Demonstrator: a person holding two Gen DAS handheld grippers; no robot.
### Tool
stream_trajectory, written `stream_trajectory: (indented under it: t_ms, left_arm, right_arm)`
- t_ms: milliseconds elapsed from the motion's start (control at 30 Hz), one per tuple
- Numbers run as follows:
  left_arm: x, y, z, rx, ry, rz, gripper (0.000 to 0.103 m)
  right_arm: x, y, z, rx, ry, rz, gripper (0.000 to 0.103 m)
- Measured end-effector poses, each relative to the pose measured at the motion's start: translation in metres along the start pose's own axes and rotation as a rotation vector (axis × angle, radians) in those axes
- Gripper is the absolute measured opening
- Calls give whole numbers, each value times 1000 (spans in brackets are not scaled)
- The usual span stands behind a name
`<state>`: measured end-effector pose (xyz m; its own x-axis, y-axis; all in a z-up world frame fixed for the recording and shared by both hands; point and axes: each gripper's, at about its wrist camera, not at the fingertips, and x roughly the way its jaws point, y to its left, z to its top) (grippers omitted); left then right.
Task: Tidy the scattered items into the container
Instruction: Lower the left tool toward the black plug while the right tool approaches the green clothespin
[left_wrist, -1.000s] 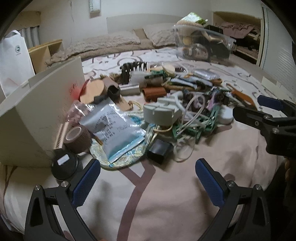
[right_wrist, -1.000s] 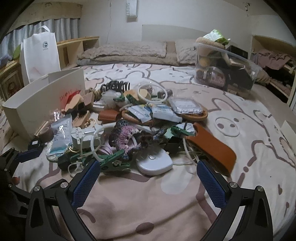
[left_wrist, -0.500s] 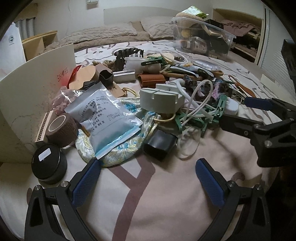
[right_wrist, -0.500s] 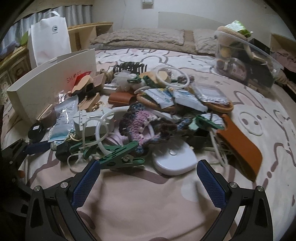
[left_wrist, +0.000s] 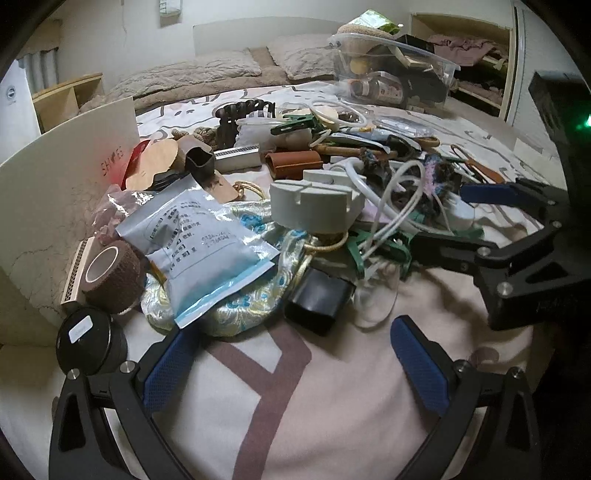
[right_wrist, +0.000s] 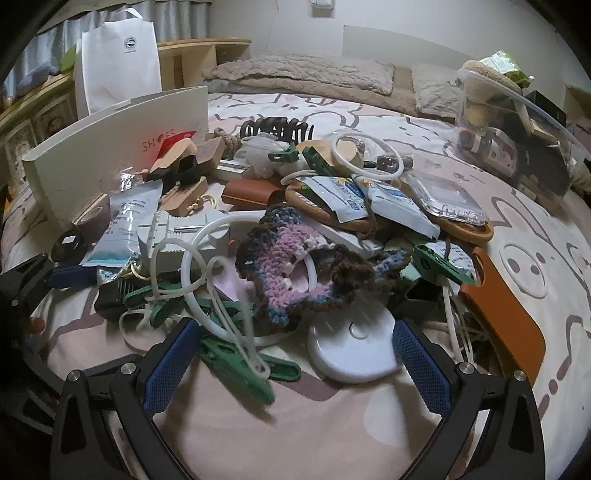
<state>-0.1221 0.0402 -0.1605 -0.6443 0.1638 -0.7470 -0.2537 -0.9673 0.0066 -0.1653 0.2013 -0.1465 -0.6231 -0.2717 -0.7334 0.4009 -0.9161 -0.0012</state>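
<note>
Scattered items lie in a heap on the bedspread. In the left wrist view my left gripper (left_wrist: 295, 363) is open just short of a black box (left_wrist: 317, 299), a silver-blue pouch (left_wrist: 207, 251), a brown tape roll (left_wrist: 110, 277) and a black tin (left_wrist: 88, 343). My right gripper (right_wrist: 295, 365) is open, its pads on either side of green clips (right_wrist: 236, 354) and a white disc (right_wrist: 354, 347), with a crocheted piece (right_wrist: 295, 266) just beyond. A cream shoe box (right_wrist: 110, 147) stands at the left of the heap. The right gripper (left_wrist: 469, 218) also shows from the side.
A clear plastic bin (right_wrist: 517, 122) full of things sits at the back right. An orange leather case (right_wrist: 506, 321) lies right of the heap. White tubing (right_wrist: 199, 266) loops over the clips. A white bag (right_wrist: 118, 59) and pillows stand behind.
Both grippers have moved forward, closer to the heap. The right gripper's pads now flank the green clips and white disc. Both stayed open.
</note>
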Motion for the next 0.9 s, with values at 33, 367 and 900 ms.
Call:
stream_trajectory:
  t_ms: [33,367,900]
  left_arm:
    - [0,1,0,-5,-3,-5,103]
    - [-7,4,-1,-43,-45,-58,99]
    - [-16,-21,1,32,-52,-221,77]
  right_arm:
    - [0,0,0,-8,-1,3,103]
    - [3,-18,-16,100,19,7,103]
    - [-11,-25,-28,153,-15,-6,103]
